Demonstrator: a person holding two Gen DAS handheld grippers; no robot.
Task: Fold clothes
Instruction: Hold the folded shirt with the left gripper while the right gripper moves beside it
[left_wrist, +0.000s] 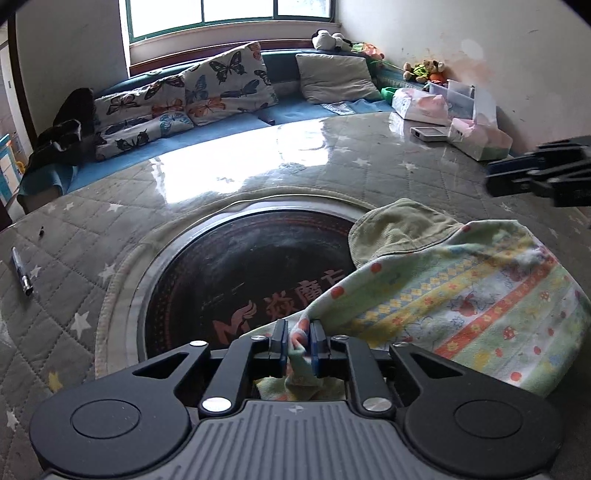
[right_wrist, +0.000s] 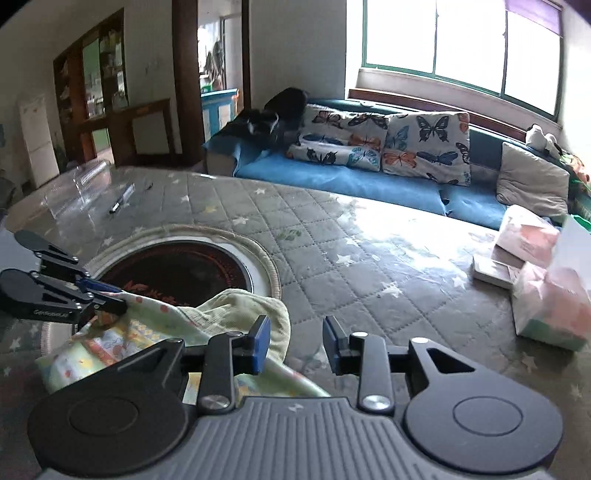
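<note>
While the left gripper (left_wrist: 298, 345) pinches a bunched edge of the patterned garment (left_wrist: 461, 299) between its blue pads, cloth pokes out behind the jaws toward the camera. Garment is pale green with yellow and orange bands, small red prints; it drapes right of the left gripper, partly over the dark round hotplate (left_wrist: 236, 280) set in the table. An olive-green lining or second layer (left_wrist: 402, 229) shows at its far edge. Right gripper (right_wrist: 295, 345) has its jaws spread wide, nothing between them; its left finger sits just over the garment's edge, contact unclear. In the right wrist view the left gripper (right_wrist: 110, 302) is seen at left clamped on the cloth.

Table (left_wrist: 110, 221) has a quilted grey star-print cover under glossy clear film. Pen (left_wrist: 22, 271) lies at the left. Tissue packs and boxes (left_wrist: 443, 107) sit at the far right. Beyond is a blue sofa (right_wrist: 332, 181) with butterfly cushions (right_wrist: 424, 144), then a window (right_wrist: 461, 44).
</note>
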